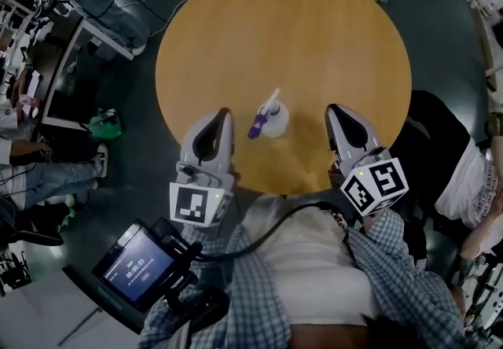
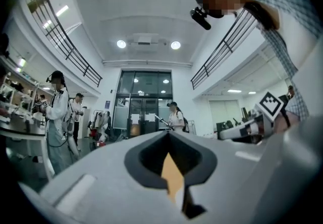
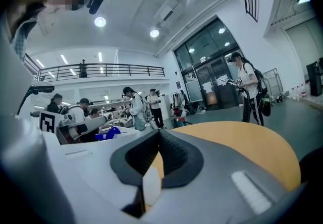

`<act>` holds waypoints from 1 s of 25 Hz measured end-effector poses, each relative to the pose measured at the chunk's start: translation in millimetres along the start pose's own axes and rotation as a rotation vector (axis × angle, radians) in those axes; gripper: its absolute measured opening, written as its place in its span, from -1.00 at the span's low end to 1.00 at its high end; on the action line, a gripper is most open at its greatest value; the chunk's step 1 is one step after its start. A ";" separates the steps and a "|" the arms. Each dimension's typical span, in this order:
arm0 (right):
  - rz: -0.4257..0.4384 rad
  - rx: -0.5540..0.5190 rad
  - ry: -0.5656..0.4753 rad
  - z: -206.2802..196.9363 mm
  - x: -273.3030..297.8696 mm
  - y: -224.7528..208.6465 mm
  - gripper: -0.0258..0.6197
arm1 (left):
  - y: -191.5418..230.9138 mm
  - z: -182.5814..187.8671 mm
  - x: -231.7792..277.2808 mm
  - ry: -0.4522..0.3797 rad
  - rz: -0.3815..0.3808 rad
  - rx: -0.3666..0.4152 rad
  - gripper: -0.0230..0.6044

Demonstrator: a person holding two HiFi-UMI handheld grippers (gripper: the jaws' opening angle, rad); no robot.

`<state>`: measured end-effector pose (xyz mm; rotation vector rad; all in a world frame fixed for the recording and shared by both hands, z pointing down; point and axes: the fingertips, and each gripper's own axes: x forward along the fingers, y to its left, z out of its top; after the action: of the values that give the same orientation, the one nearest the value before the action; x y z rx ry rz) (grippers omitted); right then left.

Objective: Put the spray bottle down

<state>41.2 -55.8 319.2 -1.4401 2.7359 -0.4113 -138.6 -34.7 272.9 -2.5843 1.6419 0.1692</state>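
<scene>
Spray bottle [image 1: 271, 118]: rests on the round wooden table [image 1: 314, 25], between the two grippers and touching neither; the job looks done.
Handling: probably light, with a clear plastic body that looks smooth and may give under a squeeze. The neck by the purple trigger [image 1: 256, 124] seems the surest hold.
Left gripper [image 1: 223, 113]: jaws pressed together on nothing, held about level at the table's near edge.
Right gripper [image 1: 334, 110]: jaws likewise together and empty, pointing across the tabletop.

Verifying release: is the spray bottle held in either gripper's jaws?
No, the spray bottle rests on the table between the left gripper and right gripper, whose jaws are shut and empty.
</scene>
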 end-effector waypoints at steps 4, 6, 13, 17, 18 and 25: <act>0.010 -0.004 0.003 0.5 3.4 1.4 -0.91 | 5.5 -11.7 -4.6 0.035 0.013 0.007 -0.92; 0.015 -0.012 0.007 0.4 4.5 2.1 -0.91 | 6.7 -11.1 -3.9 0.034 0.021 0.006 -0.92; 0.034 -0.025 0.015 -0.4 8.0 5.2 -0.91 | 7.8 -6.8 -0.4 0.029 0.037 0.004 -0.92; 0.036 -0.024 0.021 1.4 8.7 3.8 -0.91 | 7.0 -9.1 0.5 0.037 0.034 0.008 -0.92; 0.036 -0.024 0.022 1.8 8.7 3.4 -0.91 | 6.5 -7.2 1.9 0.032 0.035 0.009 -0.91; 0.039 -0.022 0.022 -0.2 9.1 4.9 -0.91 | 6.1 -11.1 1.1 0.047 0.033 0.002 -0.92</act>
<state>32.0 -60.6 319.1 -1.3932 2.7894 -0.3992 -143.1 -39.6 283.7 -2.5802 1.6997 0.1104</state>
